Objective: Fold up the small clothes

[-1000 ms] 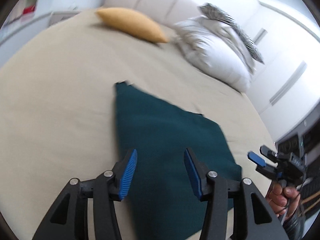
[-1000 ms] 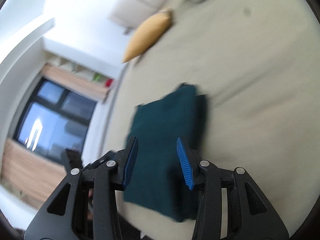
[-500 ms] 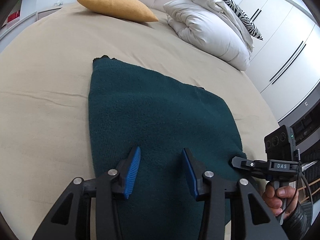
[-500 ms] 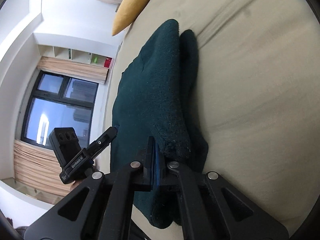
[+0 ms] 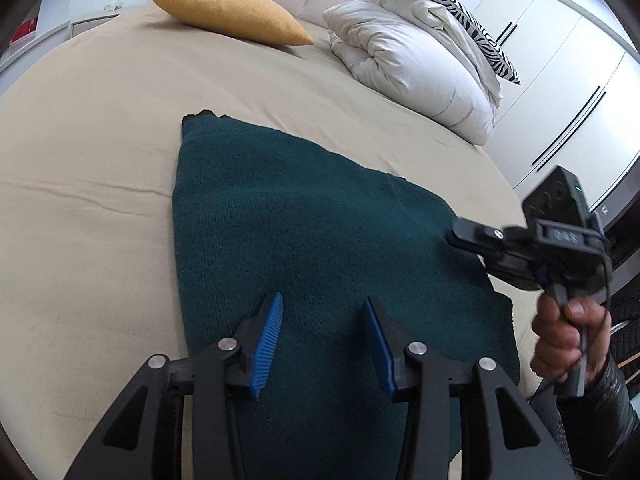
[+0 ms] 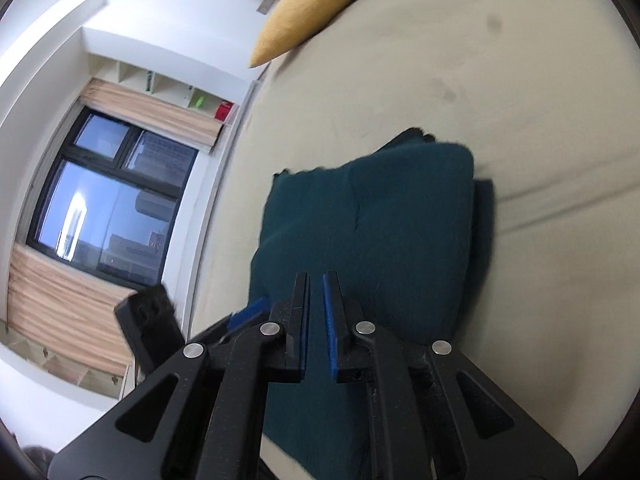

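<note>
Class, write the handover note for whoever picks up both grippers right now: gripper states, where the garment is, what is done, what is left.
Left gripper: open, over the near edge of the green garment, gripping nothing.
Right gripper: jaws just parted to a narrow gap, nothing between them, at the garment's right side.
Garment: flat on the beige bed, already folded over with one layer on top.
Left: probably another fold, then smoothing.

The bed (image 5: 100, 128) lies bare and open to the left of the folded green cloth (image 5: 304, 232) and beyond it. At the head end, a yellow cushion (image 5: 236, 14) and a white duvet heap (image 5: 416, 64) block passage. The right claw (image 5: 454, 236) hovers over the cloth's right edge.
</note>
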A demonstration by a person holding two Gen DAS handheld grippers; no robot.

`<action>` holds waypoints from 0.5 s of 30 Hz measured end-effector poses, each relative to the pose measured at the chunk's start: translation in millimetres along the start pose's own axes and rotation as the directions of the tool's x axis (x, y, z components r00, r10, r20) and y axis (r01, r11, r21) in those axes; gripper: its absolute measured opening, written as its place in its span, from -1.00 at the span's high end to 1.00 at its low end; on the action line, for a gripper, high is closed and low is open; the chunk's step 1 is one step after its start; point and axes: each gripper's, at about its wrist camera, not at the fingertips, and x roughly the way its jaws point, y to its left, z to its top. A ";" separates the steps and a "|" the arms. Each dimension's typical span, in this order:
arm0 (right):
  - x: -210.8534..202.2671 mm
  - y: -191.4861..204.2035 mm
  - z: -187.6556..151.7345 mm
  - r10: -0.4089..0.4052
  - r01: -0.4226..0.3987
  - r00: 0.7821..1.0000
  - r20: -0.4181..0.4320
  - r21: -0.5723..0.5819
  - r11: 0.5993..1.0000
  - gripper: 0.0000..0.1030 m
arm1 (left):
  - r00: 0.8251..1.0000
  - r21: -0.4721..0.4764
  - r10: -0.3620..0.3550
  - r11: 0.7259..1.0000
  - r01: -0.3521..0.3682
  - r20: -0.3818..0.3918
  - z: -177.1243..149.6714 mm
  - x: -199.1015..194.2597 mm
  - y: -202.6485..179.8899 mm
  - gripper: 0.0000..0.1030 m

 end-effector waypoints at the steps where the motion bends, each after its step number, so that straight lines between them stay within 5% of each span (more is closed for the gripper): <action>1: 2.1 -4.4 7.4 -0.001 0.001 1.000 0.004 0.018 1.000 0.84 | 1.000 -0.004 -0.003 1.000 0.003 0.001 0.0 0.4 0.8 0.13; 5: 16.2 -36.8 36.8 -0.083 0.086 0.996 -0.037 0.074 0.994 0.88 | 1.000 -0.009 -0.002 1.000 0.002 0.006 1.1 2.0 0.6 0.14; 6: 18.2 -40.3 41.0 -0.074 0.076 0.997 -0.031 0.086 0.993 1.00 | 1.000 -0.007 -0.002 1.000 0.002 0.010 0.6 2.5 1.0 0.14; 15: 22.5 -45.9 77.4 -0.179 0.178 0.983 0.051 0.015 0.984 1.00 | 1.000 -0.012 -0.003 1.000 0.004 0.026 1.2 5.7 5.3 0.23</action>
